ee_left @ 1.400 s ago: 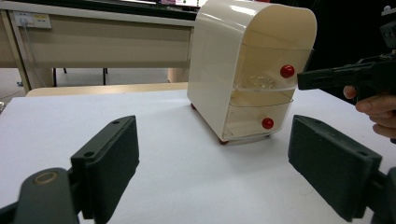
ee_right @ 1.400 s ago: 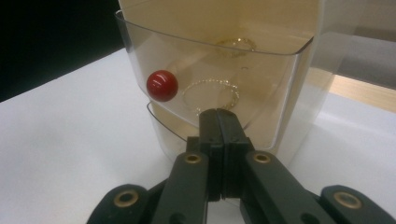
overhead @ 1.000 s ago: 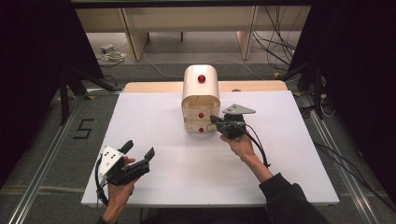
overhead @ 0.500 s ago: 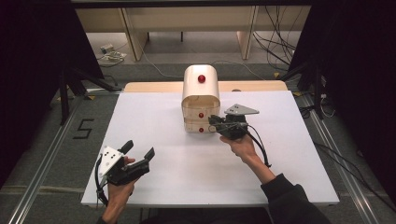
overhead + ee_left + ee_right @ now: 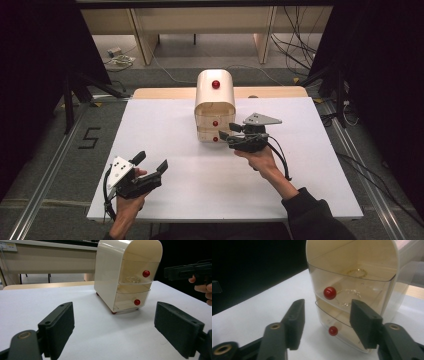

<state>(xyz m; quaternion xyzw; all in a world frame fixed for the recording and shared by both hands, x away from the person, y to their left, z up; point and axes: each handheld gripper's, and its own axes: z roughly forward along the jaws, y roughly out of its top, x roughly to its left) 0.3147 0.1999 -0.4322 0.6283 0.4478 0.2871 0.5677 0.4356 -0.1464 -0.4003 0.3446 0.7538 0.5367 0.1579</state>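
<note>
A cream cabinet [image 5: 215, 100] with clear drawers and red knobs stands mid-table. In the right gripper view a gold ring [image 5: 357, 272] lies in the upper clear drawer [image 5: 362, 287], above the lower drawer [image 5: 342, 327]. My right gripper [image 5: 227, 131] hovers just in front and to the right of the drawer fronts. Its jaws have just been opening and stand open [image 5: 327, 312] with nothing between them; the red knobs [image 5: 329, 293] lie beyond the pads. My left gripper [image 5: 151, 161] rests open near the table's front left, facing the cabinet [image 5: 125, 275], and holds nothing [image 5: 113, 312].
The white table top [image 5: 165, 125] has free room around the cabinet. A wooden board [image 5: 160, 93] lies along its far edge. Desks and cables [image 5: 120, 57] are on the floor beyond, and a metal rail [image 5: 45, 200] runs along the left.
My right gripper has backed a little away from the lower drawer's front and its jaws have parted. The left gripper has stayed where it was.
</note>
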